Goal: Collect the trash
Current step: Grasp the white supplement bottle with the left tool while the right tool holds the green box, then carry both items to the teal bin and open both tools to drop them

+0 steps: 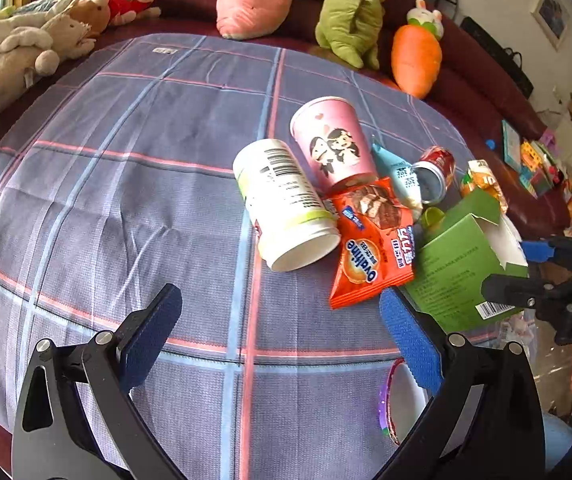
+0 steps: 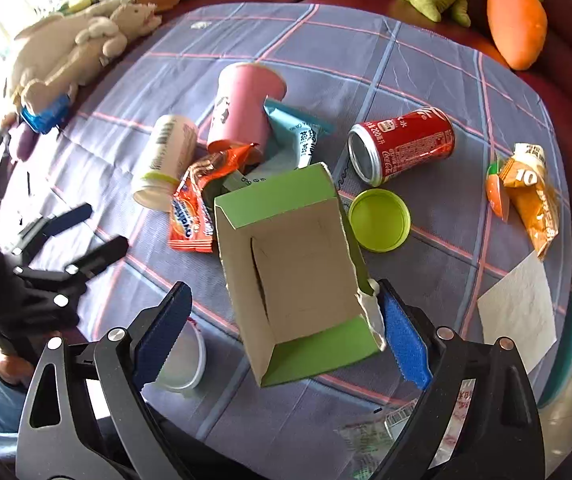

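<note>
While the right gripper stands spread around the green box, squeezing may crush it; red can at one o'clock may roll; left gripper gapes empty.

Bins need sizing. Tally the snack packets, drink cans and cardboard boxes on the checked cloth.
Snack packets: 3 (orange packet, blue packet, yellow packet)
Drink cans: 1 (red can)
Cardboard boxes: 1 (green box)
Total: 5
</note>
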`<state>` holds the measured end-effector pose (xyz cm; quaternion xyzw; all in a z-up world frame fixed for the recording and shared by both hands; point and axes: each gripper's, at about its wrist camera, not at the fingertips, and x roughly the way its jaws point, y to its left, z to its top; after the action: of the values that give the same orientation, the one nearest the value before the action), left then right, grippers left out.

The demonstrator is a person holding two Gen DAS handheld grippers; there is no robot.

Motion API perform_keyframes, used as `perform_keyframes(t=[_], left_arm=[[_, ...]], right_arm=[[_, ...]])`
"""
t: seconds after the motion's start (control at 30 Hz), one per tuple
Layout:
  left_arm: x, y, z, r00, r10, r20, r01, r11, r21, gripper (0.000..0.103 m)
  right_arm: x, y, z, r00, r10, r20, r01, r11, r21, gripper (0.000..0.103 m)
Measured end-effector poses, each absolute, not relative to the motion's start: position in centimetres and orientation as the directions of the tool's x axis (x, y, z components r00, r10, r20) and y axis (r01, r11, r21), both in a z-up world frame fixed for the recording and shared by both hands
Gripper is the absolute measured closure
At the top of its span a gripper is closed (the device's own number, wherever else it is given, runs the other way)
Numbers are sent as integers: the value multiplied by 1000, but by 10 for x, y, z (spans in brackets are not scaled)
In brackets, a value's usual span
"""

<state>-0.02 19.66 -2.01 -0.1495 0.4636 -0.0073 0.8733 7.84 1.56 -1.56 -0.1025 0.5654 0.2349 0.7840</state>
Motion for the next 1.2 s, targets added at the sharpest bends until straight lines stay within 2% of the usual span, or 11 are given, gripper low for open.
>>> perform_keyframes(t=[0.13,0.17,0.2,0.27,0.47,0.7,0.83,1.03,1.13,1.2], left_arm=[[7,207,-21,560,-156,-814,-149,947,-284,4],[10,208,-22,555,-158,-817,-150,947,-285,4],[13,208,-22,549,-161,-820,-151,946,-287,4],[20,207,-22,541,-167,-824,-149,945,-289,4],[46,210,-22,520,-171,-837,-179,936,-303,4],[75,206,-30,488,-147,-860,-198,941,-273,5],[85,208,-42,460,-141,-876,-215,940,-264,19],[89,200,-55,437,-108,-893,-220,950,-222,24],[86,197,-52,447,-85,-891,-217,956,-200,48],[83,197,-45,460,-61,-886,-224,957,-182,48]], right_arm=[[83,24,-23,281,200,-938,-507,861,32,18],[84,25,-23,291,193,-937,-516,856,16,37],[85,25,-22,286,202,-937,-525,851,23,49],[86,23,-18,275,218,-937,-525,850,43,52],[92,-1,7,294,271,-917,-479,872,104,52],[112,-45,25,351,270,-897,-360,923,137,52],[121,-55,30,377,273,-885,-328,933,148,51],[127,-62,23,373,291,-881,-313,933,175,50],[127,-68,21,384,297,-874,-301,935,186,50],[125,-75,23,394,311,-865,-295,934,201,51]])
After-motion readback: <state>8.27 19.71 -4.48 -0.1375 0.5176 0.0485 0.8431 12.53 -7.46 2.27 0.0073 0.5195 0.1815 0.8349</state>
